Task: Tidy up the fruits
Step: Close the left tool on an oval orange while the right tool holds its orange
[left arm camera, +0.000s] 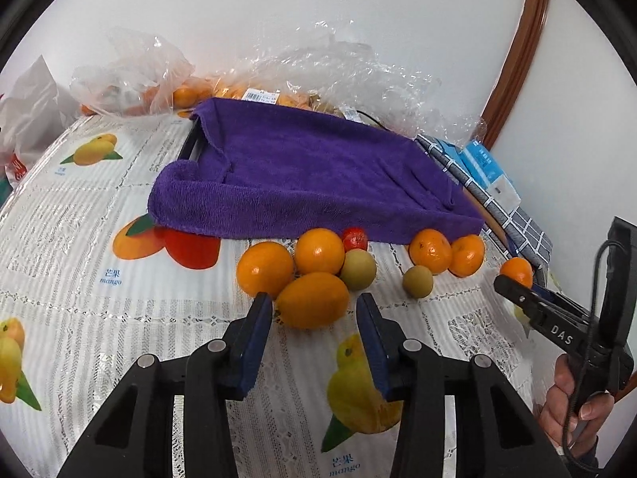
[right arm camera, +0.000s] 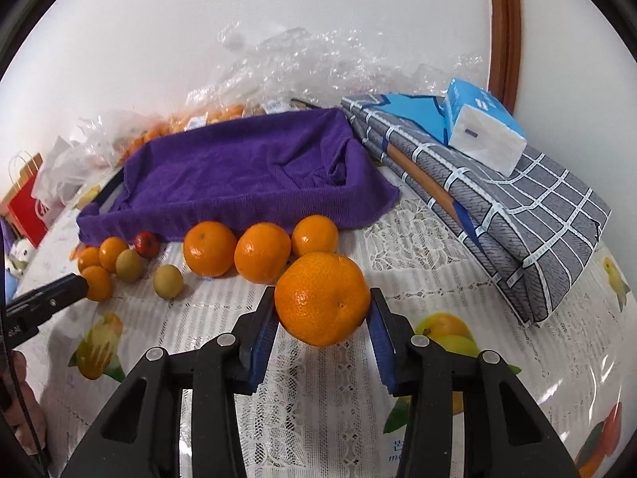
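Observation:
My left gripper (left arm camera: 314,300) stands around an oval orange fruit (left arm camera: 312,300) on the tablecloth. Its left pad touches the fruit and a narrow gap shows at the right pad. My right gripper (right arm camera: 322,298) is shut on a round mandarin (right arm camera: 322,298), both pads pressing its sides. Along the front edge of a purple towel (left arm camera: 310,175) lie more oranges (left arm camera: 318,251), a small red fruit (left arm camera: 354,238), two greenish-brown fruits (left arm camera: 357,269) and two mandarins (left arm camera: 430,251). The towel drapes over a tray whose dark handle (left arm camera: 189,145) shows at the left.
Clear plastic bags (left arm camera: 131,75) with more oranges sit against the wall behind the towel. A folded grey checked cloth (right arm camera: 517,207) with a blue tissue pack (right arm camera: 483,127) on it lies to the right. A red paper bag (right arm camera: 30,203) stands at the far left.

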Available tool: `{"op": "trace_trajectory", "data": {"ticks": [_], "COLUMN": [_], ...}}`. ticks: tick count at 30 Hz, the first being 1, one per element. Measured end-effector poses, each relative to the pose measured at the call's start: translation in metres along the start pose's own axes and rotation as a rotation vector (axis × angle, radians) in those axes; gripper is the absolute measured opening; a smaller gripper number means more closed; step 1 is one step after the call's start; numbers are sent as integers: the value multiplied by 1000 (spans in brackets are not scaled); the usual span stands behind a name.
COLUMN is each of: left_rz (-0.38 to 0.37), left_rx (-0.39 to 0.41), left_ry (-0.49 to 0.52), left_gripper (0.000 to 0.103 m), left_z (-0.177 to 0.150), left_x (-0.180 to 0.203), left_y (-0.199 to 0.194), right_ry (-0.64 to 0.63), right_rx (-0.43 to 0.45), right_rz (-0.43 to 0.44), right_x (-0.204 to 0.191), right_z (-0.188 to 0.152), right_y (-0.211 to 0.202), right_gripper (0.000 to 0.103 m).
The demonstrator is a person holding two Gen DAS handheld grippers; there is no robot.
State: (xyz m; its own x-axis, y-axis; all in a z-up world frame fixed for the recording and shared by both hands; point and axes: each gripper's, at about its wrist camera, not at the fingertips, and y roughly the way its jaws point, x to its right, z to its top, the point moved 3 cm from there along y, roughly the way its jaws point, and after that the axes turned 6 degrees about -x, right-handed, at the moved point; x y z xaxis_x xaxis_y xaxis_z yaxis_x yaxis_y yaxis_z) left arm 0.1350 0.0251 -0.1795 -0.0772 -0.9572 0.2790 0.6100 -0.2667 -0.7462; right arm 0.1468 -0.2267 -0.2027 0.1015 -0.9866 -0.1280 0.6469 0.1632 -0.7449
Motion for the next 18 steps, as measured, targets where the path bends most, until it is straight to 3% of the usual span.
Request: {"op": "trace_trajectory", "data": {"ticks": [6, 10, 13, 17, 18], "left_rz": [-11, -32, 6, 20, 28], "left_rx": [-56, -54, -58, -55, -50], "left_ry": [-43, -33, 7, 3, -12], "left_gripper": [43, 57, 61, 59, 51], "left_z": [-1, 0, 1, 3, 4], "left_x": [-8, -5, 2, 2, 0], "left_y": [10, 12, 15, 16, 16], "right_ry": [-3, -10, -7, -10, -12], "right_rx": [-2, -1, -3, -8, -7], "right_rz": [16, 11, 18, 31, 30], "right_x": [-1, -3, -2, -2, -2], "right_z": [0, -1, -1, 0, 0], "right_y": [1, 1, 1, 3, 2], "right_gripper": [44, 44, 44, 44, 44]}}
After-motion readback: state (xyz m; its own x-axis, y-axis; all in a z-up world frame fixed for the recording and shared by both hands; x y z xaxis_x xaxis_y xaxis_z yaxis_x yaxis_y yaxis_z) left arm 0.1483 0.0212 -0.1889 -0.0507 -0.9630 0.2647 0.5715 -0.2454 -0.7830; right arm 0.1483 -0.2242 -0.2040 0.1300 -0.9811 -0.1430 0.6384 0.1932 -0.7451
